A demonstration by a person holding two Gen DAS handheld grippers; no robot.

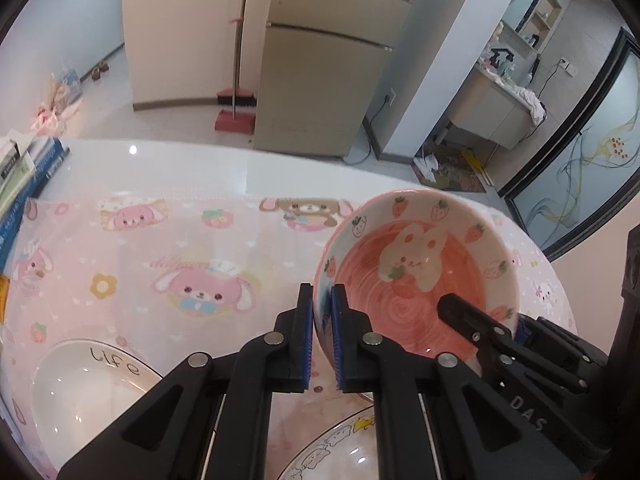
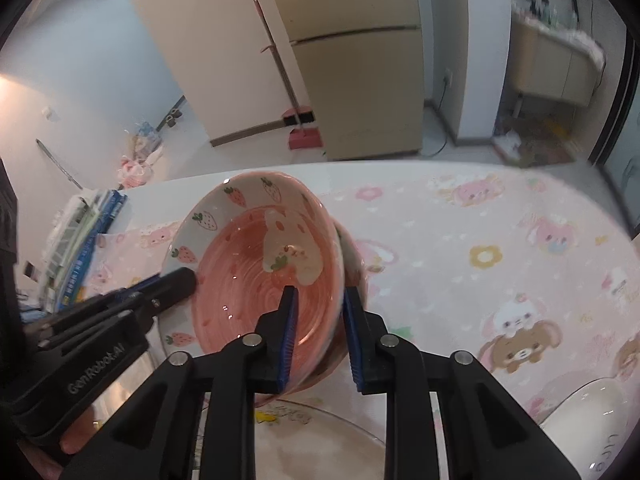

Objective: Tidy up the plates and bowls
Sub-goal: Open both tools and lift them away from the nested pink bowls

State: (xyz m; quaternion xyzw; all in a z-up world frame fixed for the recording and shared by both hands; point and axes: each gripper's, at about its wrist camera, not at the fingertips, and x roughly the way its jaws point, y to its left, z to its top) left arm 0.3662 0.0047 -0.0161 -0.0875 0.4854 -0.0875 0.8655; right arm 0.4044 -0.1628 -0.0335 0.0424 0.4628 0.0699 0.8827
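Note:
A pink bowl (image 1: 420,276) with a bunny and strawberries is held tilted above the table, between both grippers. My left gripper (image 1: 322,336) is shut on its left rim. My right gripper (image 2: 320,340) is shut on its right rim; its fingers (image 1: 472,320) show in the left wrist view. The bowl also shows in the right wrist view (image 2: 256,264). A plate with cartoon animals (image 1: 340,448) lies under the bowl near the front edge (image 2: 320,436). A white bowl marked "life" (image 1: 88,384) sits at the front left.
The table has a pink cartoon cloth (image 1: 180,248). Stacked books and boxes (image 1: 24,184) lie at its left end. A second white bowl (image 2: 592,428) sits at the front right in the right wrist view. A fridge (image 1: 328,60) and broom (image 1: 236,92) stand beyond.

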